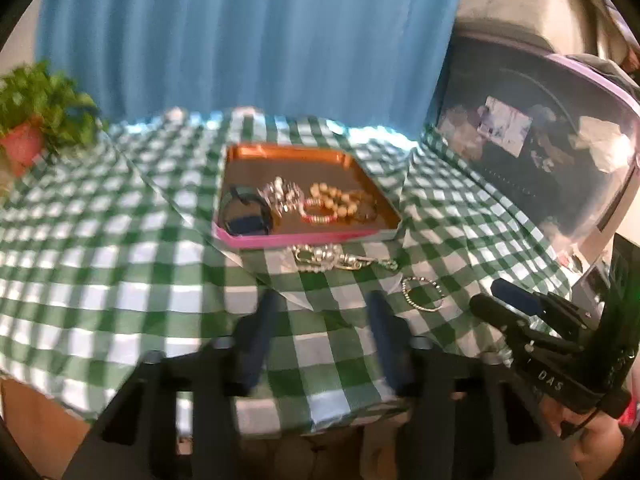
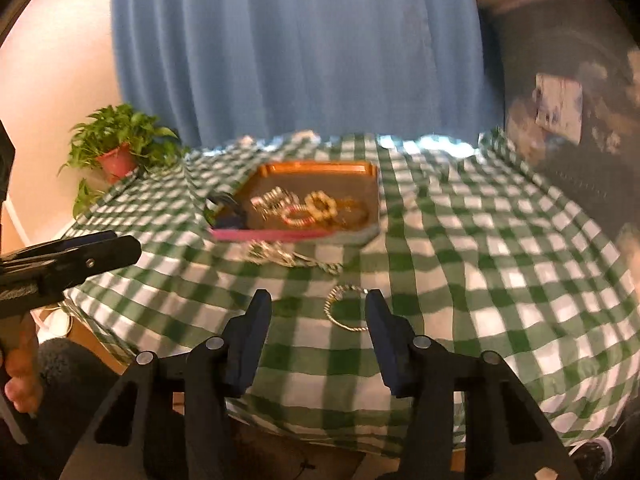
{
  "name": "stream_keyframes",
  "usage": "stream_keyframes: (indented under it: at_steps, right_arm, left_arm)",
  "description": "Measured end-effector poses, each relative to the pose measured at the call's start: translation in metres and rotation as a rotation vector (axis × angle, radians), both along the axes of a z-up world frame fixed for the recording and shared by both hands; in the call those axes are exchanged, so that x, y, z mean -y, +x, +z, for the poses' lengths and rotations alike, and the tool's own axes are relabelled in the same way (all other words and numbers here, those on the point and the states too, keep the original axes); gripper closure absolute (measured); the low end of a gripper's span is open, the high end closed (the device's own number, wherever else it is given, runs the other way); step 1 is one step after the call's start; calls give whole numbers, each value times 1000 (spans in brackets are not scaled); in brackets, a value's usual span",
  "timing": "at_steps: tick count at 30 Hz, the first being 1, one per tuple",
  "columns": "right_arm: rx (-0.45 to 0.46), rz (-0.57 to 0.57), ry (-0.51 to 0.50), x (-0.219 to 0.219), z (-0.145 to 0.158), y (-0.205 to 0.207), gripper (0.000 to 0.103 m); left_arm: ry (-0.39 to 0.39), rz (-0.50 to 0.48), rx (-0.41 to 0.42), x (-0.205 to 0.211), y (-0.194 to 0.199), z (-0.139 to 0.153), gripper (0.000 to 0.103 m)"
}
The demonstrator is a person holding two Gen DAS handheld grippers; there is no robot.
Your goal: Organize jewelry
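Both grippers hang over the near edge of the table [image 2: 500,280], whose green checked cloth carries a tray [image 1: 304,237] well ahead of the jaws, already holding several bracelets and a dark strap-like piece. Two pieces lie outside it: a silvery chain cluster [image 1: 332,258] touching the tray's near rim, and a thin bangle [image 2: 347,309] on the cloth just ahead of the right gripper [image 2: 318,312], nearer its right-hand jaw. The jaws of the right gripper stand partly spread and hold nothing; those of the left gripper [image 1: 324,312] are likewise partly spread and empty, over bare cloth. This looks like the approach to a pick, most likely of the bangle. The next move calls for bringing the jaws down astride its thin rim, which lies flat and may slip. Motion blur smears the tray's contents, so individual pieces are hard to tell apart; the clutter at the right is unreadable.
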State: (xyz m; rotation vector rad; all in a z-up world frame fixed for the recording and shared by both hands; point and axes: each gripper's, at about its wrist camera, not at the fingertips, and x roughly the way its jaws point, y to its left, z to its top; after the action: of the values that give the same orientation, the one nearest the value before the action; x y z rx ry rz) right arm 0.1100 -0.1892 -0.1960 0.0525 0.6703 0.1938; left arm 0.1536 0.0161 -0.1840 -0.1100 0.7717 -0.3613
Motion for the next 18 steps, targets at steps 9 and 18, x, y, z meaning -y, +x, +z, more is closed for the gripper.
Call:
stream_keyframes:
  at_steps: [9,18]
  right_arm:
    - [-133,-33,19,19,-36,46,87]
    - [-172,-32,-10,22,-51,59,88]
  left_arm:
    - [43,-41,-65,10,70,-41,73]
    - [84,-52,-124,21,117,-71,76]
